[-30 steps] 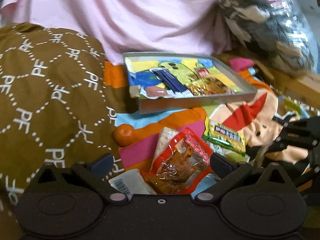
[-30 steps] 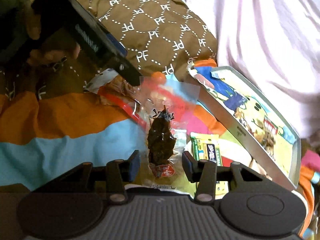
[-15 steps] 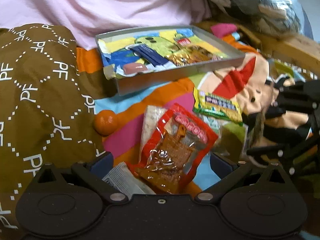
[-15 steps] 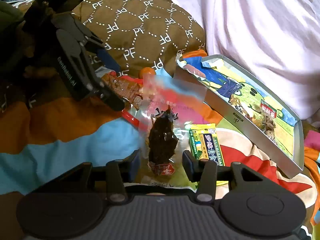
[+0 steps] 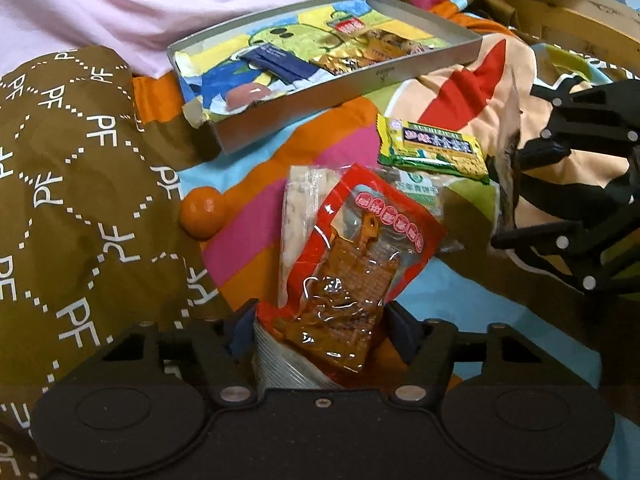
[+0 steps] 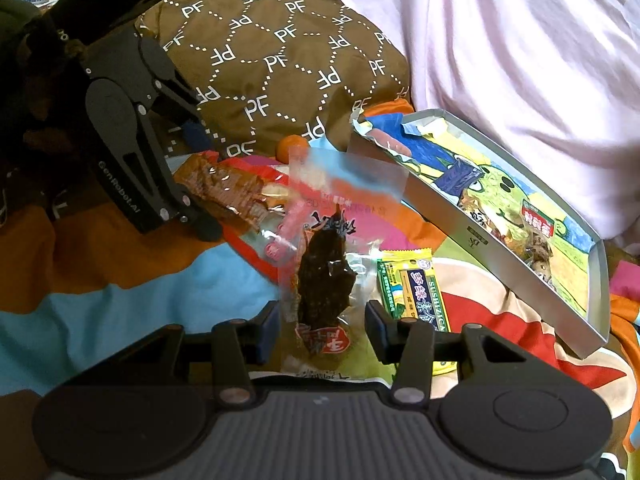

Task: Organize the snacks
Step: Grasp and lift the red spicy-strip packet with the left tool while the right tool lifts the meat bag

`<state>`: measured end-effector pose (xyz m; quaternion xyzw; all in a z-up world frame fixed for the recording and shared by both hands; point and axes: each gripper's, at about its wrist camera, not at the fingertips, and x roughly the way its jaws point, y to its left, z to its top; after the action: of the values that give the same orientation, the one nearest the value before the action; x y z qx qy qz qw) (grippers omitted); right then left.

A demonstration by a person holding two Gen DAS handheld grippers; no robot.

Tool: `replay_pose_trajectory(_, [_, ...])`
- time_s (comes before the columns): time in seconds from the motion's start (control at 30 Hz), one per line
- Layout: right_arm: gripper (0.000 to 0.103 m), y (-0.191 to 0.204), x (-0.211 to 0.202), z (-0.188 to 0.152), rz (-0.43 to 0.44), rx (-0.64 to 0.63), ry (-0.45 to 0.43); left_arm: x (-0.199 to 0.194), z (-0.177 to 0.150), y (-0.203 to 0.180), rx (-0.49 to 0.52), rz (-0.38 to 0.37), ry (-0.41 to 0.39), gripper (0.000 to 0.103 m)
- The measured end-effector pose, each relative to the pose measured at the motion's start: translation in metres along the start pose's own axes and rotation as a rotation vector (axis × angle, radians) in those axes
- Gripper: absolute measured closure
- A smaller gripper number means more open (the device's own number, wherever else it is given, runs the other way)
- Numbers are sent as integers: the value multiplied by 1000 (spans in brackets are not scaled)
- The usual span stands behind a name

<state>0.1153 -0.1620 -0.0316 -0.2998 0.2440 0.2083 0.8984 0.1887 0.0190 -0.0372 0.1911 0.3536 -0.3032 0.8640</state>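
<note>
My left gripper [image 5: 320,330] is closing around the near end of a red packet of brown snack [image 5: 356,264]; its fingers touch the packet's edges. It also shows in the right wrist view [image 6: 224,188]. My right gripper [image 6: 322,328] is shut on a clear packet with a dark brown snack [image 6: 326,280] and holds it above the bedspread. A green and yellow packet [image 5: 432,148] lies on the cloth. A grey metal tray [image 5: 352,84] with a cartoon liner holds several snacks.
A small orange [image 5: 202,216] lies beside a brown patterned pillow [image 5: 72,160]. A white packet [image 5: 296,196] lies under the red one. Pink cloth [image 5: 160,4] is behind the tray. The bedspread [image 5: 256,220] is striped in bright colours.
My left gripper has moved forward over the red packet and narrowed its fingers onto it. My right gripper has kept holding the dark snack packet and shifted slightly.
</note>
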Motion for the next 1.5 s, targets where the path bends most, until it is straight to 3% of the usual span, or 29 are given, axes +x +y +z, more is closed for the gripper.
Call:
replay_pose_trajectory(0.3, [52,-1,-1,-2,-2,9,-11,-14,-9,-22,-73,3,53,45])
replay_pose_trajectory(0.47, [52,0,-3,-2,-9,18,-16,-15,-10,-37,-70,56,57,46])
replay_pose_trajectory(0.67, [53,-1,-8,-6,-14,44,-26,-23,-10,-34,-195,76,121,49])
replay_pose_trajectory(0.93, [53,-1,-14,-8,-21,59,-44,-39,-18,-27,-380,51,147,50])
replay_pose_trajectory(1.23, [53,2,-28,-10,-14,70,-67,-59,-25,-45,-389,91,100,51])
replay_pose_trajectory(1.5, [53,7,-43,-10,-31,68,-109,-81,-27,-47,-473,44,-61,51])
